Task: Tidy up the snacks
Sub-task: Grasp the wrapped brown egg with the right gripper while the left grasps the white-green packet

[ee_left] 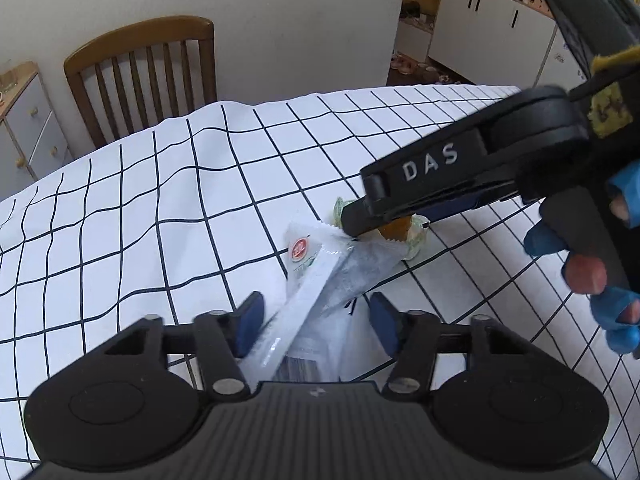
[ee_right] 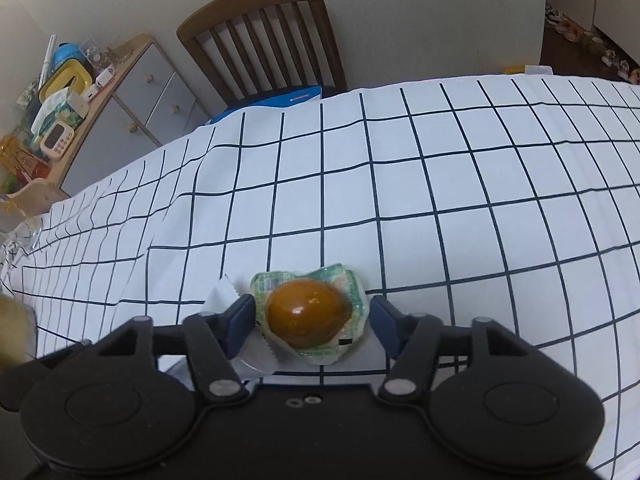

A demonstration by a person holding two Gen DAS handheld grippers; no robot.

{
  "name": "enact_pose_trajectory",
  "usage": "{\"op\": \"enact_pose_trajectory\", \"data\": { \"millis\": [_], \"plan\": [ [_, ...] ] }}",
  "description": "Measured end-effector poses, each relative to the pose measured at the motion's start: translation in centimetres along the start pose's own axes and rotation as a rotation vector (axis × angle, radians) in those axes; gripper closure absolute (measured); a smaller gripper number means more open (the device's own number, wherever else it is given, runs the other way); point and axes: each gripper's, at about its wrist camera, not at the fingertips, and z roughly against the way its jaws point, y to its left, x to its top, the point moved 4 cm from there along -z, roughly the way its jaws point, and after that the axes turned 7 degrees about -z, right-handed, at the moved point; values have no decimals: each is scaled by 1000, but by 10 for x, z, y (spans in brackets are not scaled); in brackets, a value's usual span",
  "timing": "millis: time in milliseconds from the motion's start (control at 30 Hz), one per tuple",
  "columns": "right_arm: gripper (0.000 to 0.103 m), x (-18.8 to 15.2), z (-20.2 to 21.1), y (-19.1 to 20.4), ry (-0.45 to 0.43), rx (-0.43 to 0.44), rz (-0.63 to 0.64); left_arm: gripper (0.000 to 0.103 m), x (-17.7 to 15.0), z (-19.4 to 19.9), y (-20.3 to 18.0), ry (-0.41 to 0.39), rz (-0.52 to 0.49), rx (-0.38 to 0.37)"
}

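Sorting snacks on the table (ee_right: 440, 184), which wears a white cloth with a dark grid. Entry of what I hold and why.

Item one: left gripper (ee_left: 316, 320). Its blue pads (ee_left: 250, 320) stand apart, with white packets (ee_left: 320, 280) lying between them and reaching forward across the cloth. The long stick packet, the one with the round red mark, tilts up over a flatter grey-white one. The pads do not appear to press either packet, so I judge the jaws are open around the pile rather than clamped on it, placed there to steady or gather it.

Item two: right gripper (ee_right: 312, 318). Its fingers are spread to either side of a wrapped brown egg (ee_right: 306, 314) in a clear and green wrapper. A gap shows on both sides, so no grip yet. The egg rests on the cloth, touching the far end of the packets, where a zigzag-edged corner pokes out beside it. In the left view the right gripper comes in from the right, tips low over the egg, my blue-gloved hand (ee_left: 580, 264) on its handle.

Item three: wooden chair (ee_right: 264, 36) at the far edge; not in use.

Judgement: snacks are being collected into one cluster. The egg is round and slick in its wrapper, so closing on it squarely would suit.
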Motion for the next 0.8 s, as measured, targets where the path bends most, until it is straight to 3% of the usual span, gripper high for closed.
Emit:
{"op": "enact_pose_trajectory", "data": {
  "millis": [100, 300, 800],
  "plan": [
    [48, -2, 4, -4, -10, -2, -9, 66, -2, -1, -1, 10, 17, 5],
    [49, -10, 16, -16, -30, -14, -29, 79, -6, 6, -7, 15, 40, 14],
    [50, -50, 72, -41, -49, -63, -5, 82, -37, 41, -41, 61, 102, 27]
  ]
}}
